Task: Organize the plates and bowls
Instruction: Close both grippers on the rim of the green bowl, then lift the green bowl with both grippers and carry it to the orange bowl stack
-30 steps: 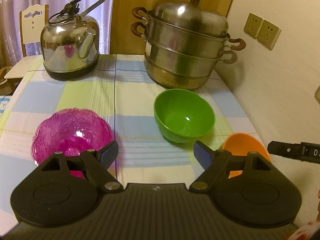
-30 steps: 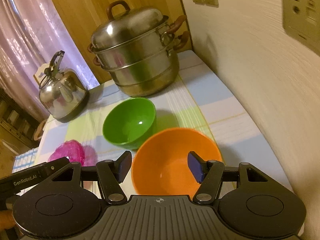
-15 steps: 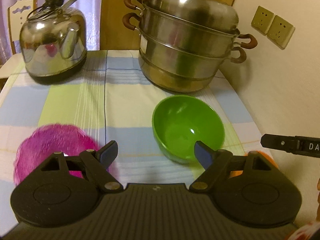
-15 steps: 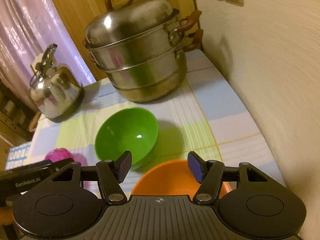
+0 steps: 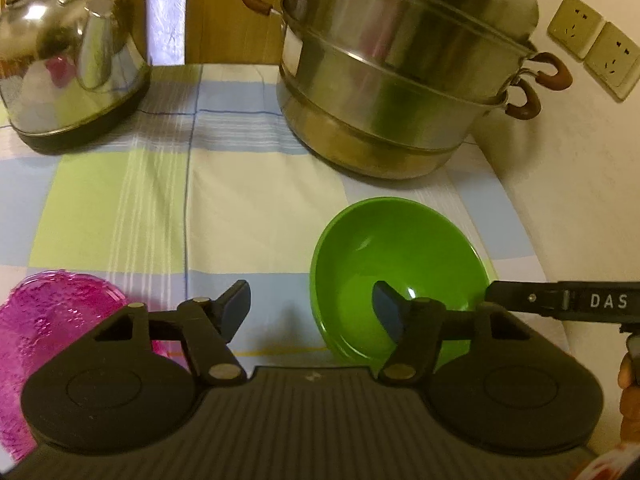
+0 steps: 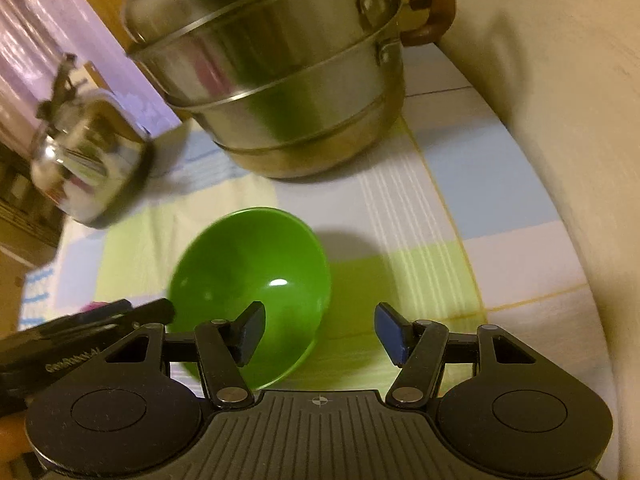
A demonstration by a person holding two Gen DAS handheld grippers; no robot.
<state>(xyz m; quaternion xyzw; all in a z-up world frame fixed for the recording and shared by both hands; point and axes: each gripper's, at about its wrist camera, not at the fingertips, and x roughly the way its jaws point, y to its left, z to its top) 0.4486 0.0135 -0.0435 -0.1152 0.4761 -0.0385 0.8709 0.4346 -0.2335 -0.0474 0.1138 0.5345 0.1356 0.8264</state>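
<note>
Two hand-held grippers flank one green bowl (image 5: pixel 396 272): left hand-held gripper (image 5: pixel 312 312), jaws closing on nothing, straddles its near-left rim; right hand-held gripper (image 6: pixel 320 334), jaws apart and empty, straddles its near-right rim. Neither looks nearer. A pink dish (image 5: pixel 52 320) lies left.

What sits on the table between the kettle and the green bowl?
Nothing: in the left wrist view the stretch between the kettle and the green bowl is bare checked tablecloth. The steamer pot stands off to the side, behind the bowl.
</note>
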